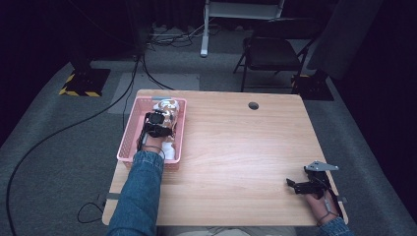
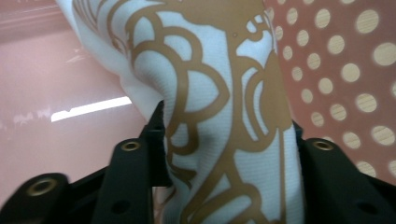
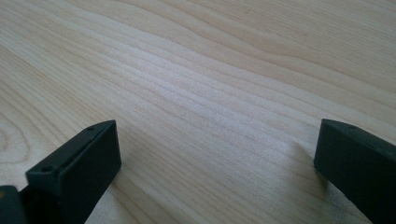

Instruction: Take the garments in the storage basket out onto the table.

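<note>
Patterned white-and-tan knit cloth [image 2: 224, 116], seemingly bunched, sits clamped in left gripper [image 1: 158, 123]; right gripper [image 1: 307, 186] spread apart.

Premises present as a recording studio or laboratory space rather than a home. A single wooden desk [image 1: 236, 147] stands on grey carpet [image 1: 49, 172], ringed by dark curtains [image 1: 344, 34]. Black cables [image 1: 64, 129] trail across the floor well to the left of the left tool [image 1: 158, 122]. Beyond that tool stands a hazard-striped stand base [image 1: 81, 83]; farther back, a folding chair [image 1: 273, 49] and a white frame leg [image 1: 204, 29].
</note>
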`<state>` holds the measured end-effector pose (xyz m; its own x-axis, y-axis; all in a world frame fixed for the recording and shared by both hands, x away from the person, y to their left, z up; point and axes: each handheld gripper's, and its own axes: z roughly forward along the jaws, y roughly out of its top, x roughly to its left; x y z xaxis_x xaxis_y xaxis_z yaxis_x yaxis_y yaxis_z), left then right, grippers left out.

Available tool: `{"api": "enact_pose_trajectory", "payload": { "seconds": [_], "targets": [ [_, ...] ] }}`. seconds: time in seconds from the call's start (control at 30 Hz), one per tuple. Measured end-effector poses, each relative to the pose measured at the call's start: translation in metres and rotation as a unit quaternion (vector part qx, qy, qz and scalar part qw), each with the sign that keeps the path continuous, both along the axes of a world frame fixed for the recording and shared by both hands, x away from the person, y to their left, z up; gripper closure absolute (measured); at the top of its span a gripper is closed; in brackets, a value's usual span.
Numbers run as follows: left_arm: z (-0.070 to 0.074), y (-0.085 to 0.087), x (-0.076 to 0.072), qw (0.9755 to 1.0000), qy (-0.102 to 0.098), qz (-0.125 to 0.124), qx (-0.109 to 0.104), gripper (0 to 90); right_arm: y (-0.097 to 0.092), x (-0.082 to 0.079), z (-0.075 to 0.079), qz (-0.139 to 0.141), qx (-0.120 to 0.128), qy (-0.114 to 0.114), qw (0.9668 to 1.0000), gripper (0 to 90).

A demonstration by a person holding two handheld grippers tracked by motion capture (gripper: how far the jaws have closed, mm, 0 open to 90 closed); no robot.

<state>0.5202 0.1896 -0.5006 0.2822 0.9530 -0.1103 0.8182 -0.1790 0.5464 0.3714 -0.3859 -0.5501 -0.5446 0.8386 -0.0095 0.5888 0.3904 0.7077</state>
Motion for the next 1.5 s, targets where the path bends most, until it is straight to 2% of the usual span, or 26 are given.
{"api": "enact_pose_trajectory", "payload": {
  "seconds": [0.17, 0.37, 0.8, 0.9, 1.2, 1.3, 1.5],
  "targets": [
    [0.001, 0.000, -0.001, 1.0000, -0.001, -0.002, 0.004, 62.9, 0.000, 0.000, 0.000, 0.000, 0.000, 0.000, 1.0000, 0.4],
    [0.004, -0.002, -0.003, 0.9999, -0.008, -0.007, 0.013, 63.9, 0.000, 0.000, 0.000, 0.000, 0.000, 0.000, 1.0000, 0.4],
    [0.024, -0.001, -0.015, 0.9985, -0.055, -0.001, 0.009, 63.9, 0.000, 0.000, 0.000, 0.001, 0.000, 0.000, 1.0000, 0.4],
    [0.033, -0.002, -0.020, 0.9973, -0.073, -0.004, 0.001, 64.0, 0.000, 0.000, 0.000, 0.002, 0.000, 0.001, 1.0000, 0.3],
    [0.056, -0.010, -0.029, 0.9952, -0.096, -0.016, -0.007, 64.0, 0.000, 0.000, 0.000, 0.004, 0.000, 0.001, 1.0000, 0.4],
    [0.069, -0.016, -0.033, 0.9935, -0.110, -0.026, -0.012, 64.0, 0.000, 0.000, 0.000, 0.004, 0.000, 0.001, 1.0000, 0.4],
    [0.085, -0.025, -0.039, 0.9915, -0.123, -0.038, -0.017, 63.9, 0.000, -0.001, 0.000, 0.005, 0.000, 0.000, 1.0000, 0.4]
  ]
}}
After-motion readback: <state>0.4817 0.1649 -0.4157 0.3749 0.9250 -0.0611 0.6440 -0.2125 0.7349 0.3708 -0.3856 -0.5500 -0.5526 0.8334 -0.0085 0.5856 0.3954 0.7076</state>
